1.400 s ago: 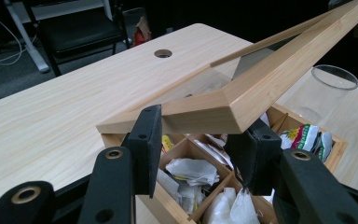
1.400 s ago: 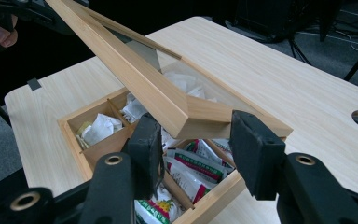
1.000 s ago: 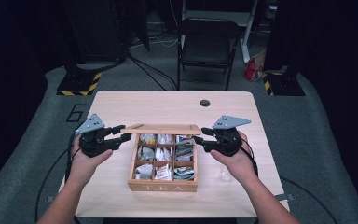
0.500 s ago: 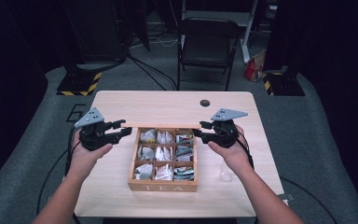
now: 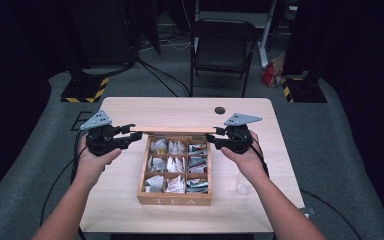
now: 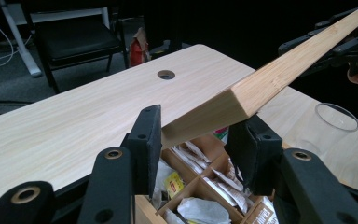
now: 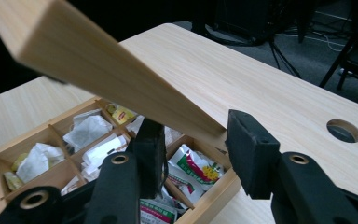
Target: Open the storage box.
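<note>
An open wooden tea box (image 5: pixel 175 201) sits mid-table, its compartments full of tea bags (image 5: pixel 174 165). Its flat wooden lid (image 5: pixel 175 129) hangs level above the box's far edge, held at both ends. My left gripper (image 5: pixel 135 134) is shut on the lid's left end and my right gripper (image 5: pixel 216 136) on its right end. The left gripper view has the lid (image 6: pixel 279 74) running from between my left gripper's (image 6: pixel 198 140) jaws away to the other gripper (image 6: pixel 349 46). Seen from the right gripper view, the lid (image 7: pixel 102 70) slants over the box (image 7: pixel 214 196) from my right gripper (image 7: pixel 198 140).
A clear glass (image 5: pixel 241 182) stands on the table right of the box, near my right forearm. A round cable hole (image 5: pixel 220 110) lies in the tabletop beyond the lid. A black folding chair (image 5: pixel 222 50) stands past the far edge.
Both grippers have risen slightly and shifted toward the far side with the lid between them. The lid now hangs off the box, and all compartments lie uncovered.
</note>
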`<state>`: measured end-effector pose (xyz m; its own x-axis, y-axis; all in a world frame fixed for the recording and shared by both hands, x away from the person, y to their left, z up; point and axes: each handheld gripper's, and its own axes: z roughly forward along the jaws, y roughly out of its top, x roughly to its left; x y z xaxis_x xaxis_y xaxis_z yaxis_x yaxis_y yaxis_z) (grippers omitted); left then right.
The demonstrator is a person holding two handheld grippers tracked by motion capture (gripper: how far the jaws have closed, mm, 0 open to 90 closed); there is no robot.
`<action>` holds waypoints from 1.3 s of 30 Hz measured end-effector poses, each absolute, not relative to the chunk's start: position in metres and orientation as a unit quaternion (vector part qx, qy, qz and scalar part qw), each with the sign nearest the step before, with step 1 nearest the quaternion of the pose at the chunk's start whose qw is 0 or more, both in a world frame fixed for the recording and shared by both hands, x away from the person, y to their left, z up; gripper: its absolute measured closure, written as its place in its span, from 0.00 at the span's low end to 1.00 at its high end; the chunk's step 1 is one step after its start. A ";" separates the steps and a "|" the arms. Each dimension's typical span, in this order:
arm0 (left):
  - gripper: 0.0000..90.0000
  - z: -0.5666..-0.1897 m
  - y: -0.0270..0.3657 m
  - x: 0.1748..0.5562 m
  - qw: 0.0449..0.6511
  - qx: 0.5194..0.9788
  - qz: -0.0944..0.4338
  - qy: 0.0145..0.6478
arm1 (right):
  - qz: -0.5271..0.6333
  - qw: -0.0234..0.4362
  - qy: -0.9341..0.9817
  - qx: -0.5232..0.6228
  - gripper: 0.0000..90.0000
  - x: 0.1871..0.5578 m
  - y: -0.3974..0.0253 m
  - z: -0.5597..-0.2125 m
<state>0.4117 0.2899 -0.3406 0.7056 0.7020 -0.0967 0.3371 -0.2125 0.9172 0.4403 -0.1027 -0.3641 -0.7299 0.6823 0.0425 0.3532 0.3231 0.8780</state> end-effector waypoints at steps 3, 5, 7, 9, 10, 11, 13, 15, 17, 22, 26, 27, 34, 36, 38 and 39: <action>0.61 -0.340 0.290 0.414 0.530 0.756 0.174 0.342 | 0.485 0.170 0.792 0.329 0.65 0.442 -0.103 -0.365; 0.61 -0.340 0.290 0.416 0.533 0.755 0.171 0.343 | 0.486 0.172 0.791 0.329 0.65 0.444 -0.103 -0.365; 0.61 -0.338 0.290 0.418 0.533 0.755 0.172 0.342 | 0.487 0.170 0.790 0.332 0.65 0.445 -0.103 -0.365; 0.62 -0.338 0.291 0.420 0.533 0.755 0.171 0.341 | 0.488 0.172 0.789 0.330 0.65 0.447 -0.103 -0.365; 0.61 -0.337 0.291 0.421 0.534 0.754 0.171 0.342 | 0.489 0.170 0.789 0.332 0.65 0.448 -0.103 -0.365; 0.61 -0.337 0.291 0.422 0.536 0.753 0.171 0.342 | 0.490 0.167 0.788 0.333 0.65 0.449 -0.103 -0.365; 0.61 -0.336 0.291 0.423 0.536 0.752 0.170 0.343 | 0.490 0.166 0.788 0.335 0.65 0.451 -0.104 -0.366; 0.62 -0.336 0.290 0.425 0.537 0.751 0.172 0.344 | 0.487 0.164 0.788 0.338 0.65 0.453 -0.104 -0.367; 0.61 -0.335 0.291 0.427 0.540 0.749 0.171 0.343 | 0.488 0.167 0.788 0.335 0.66 0.454 -0.104 -0.368; 0.61 -0.335 0.291 0.430 0.543 0.747 0.170 0.344 | 0.488 0.169 0.788 0.335 0.67 0.459 -0.104 -0.370; 0.62 -0.333 0.290 0.433 0.543 0.746 0.173 0.345 | 0.489 0.166 0.786 0.339 0.66 0.463 -0.104 -0.371; 0.62 -0.333 0.290 0.433 0.544 0.745 0.173 0.346 | 0.489 0.167 0.786 0.339 0.66 0.463 -0.103 -0.372; 0.62 -0.330 0.290 0.441 0.545 0.744 0.175 0.347 | 0.494 0.164 0.784 0.340 0.65 0.471 -0.103 -0.373; 0.62 -0.329 0.290 0.443 0.545 0.743 0.175 0.347 | 0.493 0.161 0.783 0.344 0.64 0.473 -0.103 -0.374; 0.62 -0.330 0.290 0.445 0.549 0.740 0.176 0.348 | 0.492 0.163 0.784 0.343 0.64 0.476 -0.102 -0.375; 0.62 -0.330 0.290 0.445 0.549 0.740 0.174 0.347 | 0.491 0.162 0.783 0.347 0.65 0.476 -0.102 -0.376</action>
